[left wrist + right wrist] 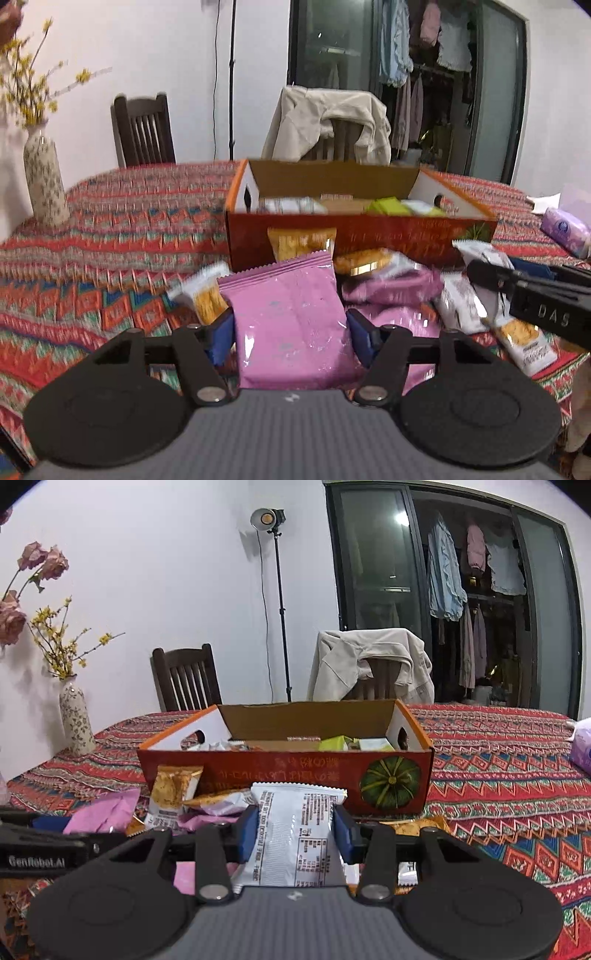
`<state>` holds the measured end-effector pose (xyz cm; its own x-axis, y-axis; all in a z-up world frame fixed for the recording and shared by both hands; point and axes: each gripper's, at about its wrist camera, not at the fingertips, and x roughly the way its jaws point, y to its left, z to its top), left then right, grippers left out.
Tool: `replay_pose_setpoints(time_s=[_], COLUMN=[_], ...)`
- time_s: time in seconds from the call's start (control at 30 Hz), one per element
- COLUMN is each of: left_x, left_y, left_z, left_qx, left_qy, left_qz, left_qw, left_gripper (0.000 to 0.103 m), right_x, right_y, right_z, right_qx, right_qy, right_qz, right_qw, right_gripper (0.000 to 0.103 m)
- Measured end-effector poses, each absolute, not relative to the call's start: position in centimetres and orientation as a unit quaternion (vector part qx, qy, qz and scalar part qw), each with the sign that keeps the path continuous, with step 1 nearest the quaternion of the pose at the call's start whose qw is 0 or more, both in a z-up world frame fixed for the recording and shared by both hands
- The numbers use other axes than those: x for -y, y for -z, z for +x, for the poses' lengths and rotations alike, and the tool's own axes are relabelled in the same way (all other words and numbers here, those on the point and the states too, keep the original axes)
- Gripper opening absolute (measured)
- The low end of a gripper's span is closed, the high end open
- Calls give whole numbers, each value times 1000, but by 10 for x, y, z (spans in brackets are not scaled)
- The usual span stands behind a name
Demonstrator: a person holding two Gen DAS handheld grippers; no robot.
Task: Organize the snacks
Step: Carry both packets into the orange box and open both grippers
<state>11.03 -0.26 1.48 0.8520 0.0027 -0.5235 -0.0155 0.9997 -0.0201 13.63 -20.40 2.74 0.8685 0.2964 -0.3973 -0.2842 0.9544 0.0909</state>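
A: Left gripper (291, 328), lower centre: clamped on pink packet (291, 317). Right gripper (295, 834): clamped on white packet (295, 834).

B: Risk: slick foil, likely to slip on tilting. Snack pile (373, 266) just ahead at mid-frame; possible snag.

A: Box front wall (284, 775) beyond, upright; needs clearing. Box interior (332, 177) partly filled; middle open. Tablecloth (509, 760), right of frame: bare.
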Motion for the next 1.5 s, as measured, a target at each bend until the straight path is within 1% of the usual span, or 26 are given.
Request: replay_pose_setpoints(time_s=[0.33,0.63,0.77,1.03,1.2,1.4,1.47,1.5], left_x=[9,19,24,23,17,12,11,10], left_y=[-57,-78,-79,-67,-50,-35,-30,-28], left_z=[142,192,216,263,273,282,282,280], left_qx=[-210,-181,-186,-193,-193,-210,-212,-209], left_qy=[-4,-18,-31,-49,-54,-44,-45,-46], left_qz=[1,5,11,-14,-26,-15,-16,-16], left_qw=[978,983,982,980,979,977,976,977], left_gripper=[64,64,64,64,64,65,65,70], right_x=[213,212,207,200,202,200,199,199], right_y=[-65,-94,-100,-87,-68,-50,-46,-44], right_z=[150,190,213,258,272,282,282,282], right_qx=[-177,-163,-159,-166,-162,-195,-200,-204], right_qy=[-129,-113,-104,-95,-90,-106,-107,-106], right_qz=[3,1,-5,10,17,16,12,9], right_qw=[976,980,982,981,982,975,974,973], right_gripper=[42,42,42,42,42,42,47,51])
